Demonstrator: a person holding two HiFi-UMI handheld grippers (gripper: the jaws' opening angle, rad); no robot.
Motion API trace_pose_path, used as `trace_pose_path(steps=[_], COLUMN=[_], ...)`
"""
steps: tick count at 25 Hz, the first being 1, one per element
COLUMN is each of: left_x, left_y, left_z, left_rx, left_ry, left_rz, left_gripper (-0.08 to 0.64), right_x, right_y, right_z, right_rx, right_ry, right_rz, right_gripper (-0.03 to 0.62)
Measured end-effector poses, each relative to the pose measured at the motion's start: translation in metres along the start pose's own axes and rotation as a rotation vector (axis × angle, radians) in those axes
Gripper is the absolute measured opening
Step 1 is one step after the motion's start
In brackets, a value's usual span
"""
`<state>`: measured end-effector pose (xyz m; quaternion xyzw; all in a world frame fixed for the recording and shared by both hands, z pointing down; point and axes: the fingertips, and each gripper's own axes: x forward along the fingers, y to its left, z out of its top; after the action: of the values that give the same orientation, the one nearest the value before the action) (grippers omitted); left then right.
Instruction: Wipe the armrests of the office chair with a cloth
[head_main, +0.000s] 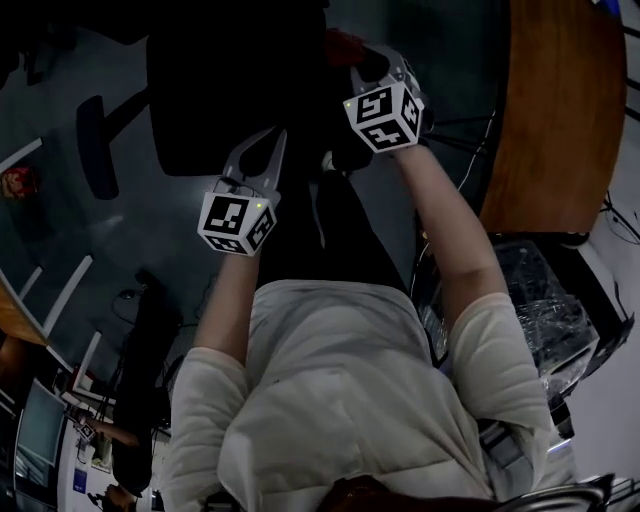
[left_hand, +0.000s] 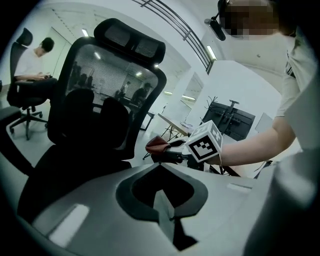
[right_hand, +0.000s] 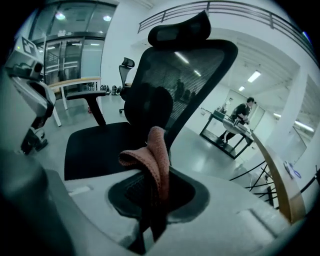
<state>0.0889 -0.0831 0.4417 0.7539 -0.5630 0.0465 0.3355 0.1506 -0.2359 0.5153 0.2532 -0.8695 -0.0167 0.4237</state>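
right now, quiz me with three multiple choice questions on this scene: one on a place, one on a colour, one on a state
1. Where is the cloth?
A) on the floor
B) in the right gripper
C) on a desk

2. What colour is the chair?
A) white
B) black
C) yellow

3. How do the jaws of the left gripper stand?
A) wide apart
B) shut on an armrest
C) shut, with nothing between them

Answers: 1 B, the right gripper view shows its jaws pinching the cloth. 2 B, the chair is black in every view. 3 C, the left gripper view shows the jaws closed together on nothing.
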Motion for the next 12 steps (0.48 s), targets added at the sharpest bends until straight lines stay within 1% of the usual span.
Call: trace_pose_path(steps=[5,8,12], left_x=[0.001,0.004,0.009], left_y=[-0.015,-0.023,-0.036], left_z=[-0.022,-0.047,-0.088], left_rx=[-0.023,-0.027,-0.045], left_ry=[0.011,0.057,0.135], left_rz=[0.01,0.011,-0.005], left_gripper=[0.017,0.017,0.017], right_x=[-0.008,-0.021,-0.042], right_y=[0.008,0.018,0.038], right_z=[-0.001,-0.007,-0.02], right_rx=[-0.03,-0.051,-0.084], right_ry=[-0.02,-0.025,-0.027], right_rz=[0.048,0.082,0.123], right_gripper=[0.044,0.044,0.046])
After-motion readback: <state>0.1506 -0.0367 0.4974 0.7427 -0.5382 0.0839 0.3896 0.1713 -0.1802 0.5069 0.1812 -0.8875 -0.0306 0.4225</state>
